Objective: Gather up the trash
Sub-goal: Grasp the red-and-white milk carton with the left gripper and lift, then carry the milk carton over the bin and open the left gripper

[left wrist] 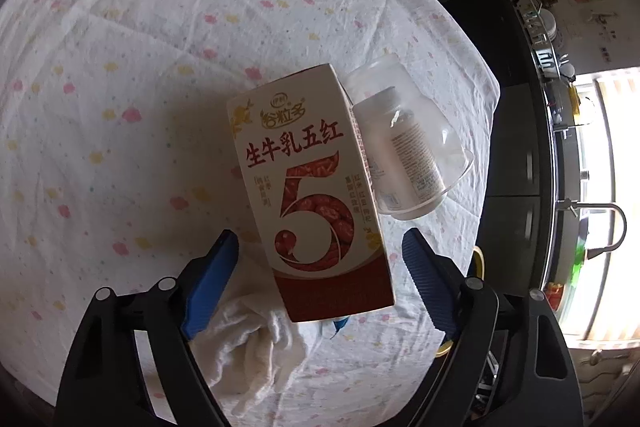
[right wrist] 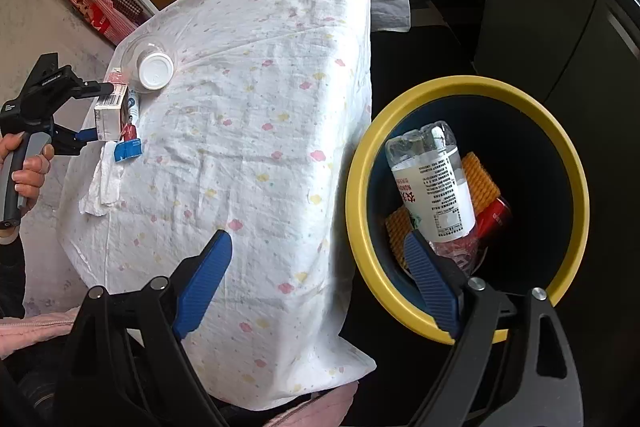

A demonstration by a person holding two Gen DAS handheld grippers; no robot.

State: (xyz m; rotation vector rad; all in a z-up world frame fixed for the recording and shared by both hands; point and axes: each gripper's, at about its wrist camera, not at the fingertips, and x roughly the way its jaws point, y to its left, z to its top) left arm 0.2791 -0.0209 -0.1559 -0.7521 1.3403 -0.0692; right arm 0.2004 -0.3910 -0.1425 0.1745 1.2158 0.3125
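Left gripper (left wrist: 320,259): two black arms, each fitted with a blue ribbed pad (left wrist: 212,283); round silver screws are seen at the joints. Right gripper (right wrist: 318,257): the same build is noted, black frame, blue ribbed pads, silver screws. In the right wrist view, small white lettering is seen on the left gripper's black body, and a grey handle. Hand (right wrist: 26,167): bare skin, dark sleeve below. Pink quilted clothing is seen at the bottom edge.

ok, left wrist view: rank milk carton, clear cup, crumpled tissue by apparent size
1. milk carton
2. clear cup and crumpled tissue: look alike in size; the tissue is partly hidden and nearer the camera, so unranked.
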